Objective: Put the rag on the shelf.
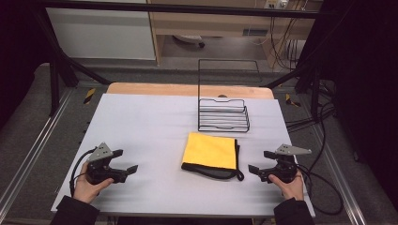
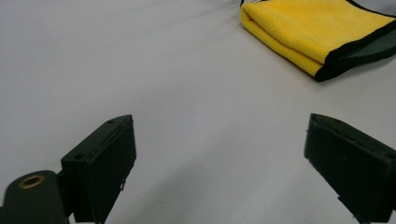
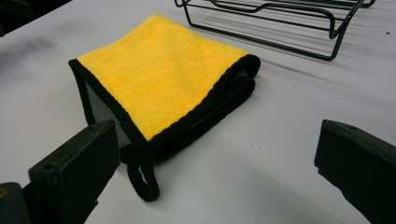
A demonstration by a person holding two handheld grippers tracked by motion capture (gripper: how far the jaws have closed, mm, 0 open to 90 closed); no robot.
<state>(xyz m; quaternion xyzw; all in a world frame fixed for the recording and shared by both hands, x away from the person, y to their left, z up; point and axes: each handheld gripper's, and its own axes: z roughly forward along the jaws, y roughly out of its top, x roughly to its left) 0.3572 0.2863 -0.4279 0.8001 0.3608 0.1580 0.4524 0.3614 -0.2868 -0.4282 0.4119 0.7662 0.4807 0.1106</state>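
Item: folded yellow microfibre cloth with black hemmed edge and black hanging loop (image 1: 210,150), lying flat on the white table cover (image 1: 141,126), roughly midway between the two grippers and just in front of the black wire rack with tall rectangular back frame (image 1: 224,115); cloth and rack apart, not touching.

Left gripper (image 1: 126,161): jaws spread wide, empty, low over the cover, well apart from the cloth and aimed toward it.

Right gripper (image 1: 259,161): jaws likewise spread wide, empty, near the cloth's loop corner (image 3: 142,182) (the loop lies between its jaws' line of sight and the fold).

Risks, as judged: a pinch at the hem may catch only the top ply, so the fold would open as the cloth is lifted; a grip on the thin loop alone could let the cloth swing or slip; a low approach may push the cloth along the smooth cover toward the rack instead of getting a jaw under it.

Hard to make out: how many plies the fold has; the grey underside shows only at the open edge. The rack's top is cut off in the right gripper view. Surroundings beyond the table are dark.
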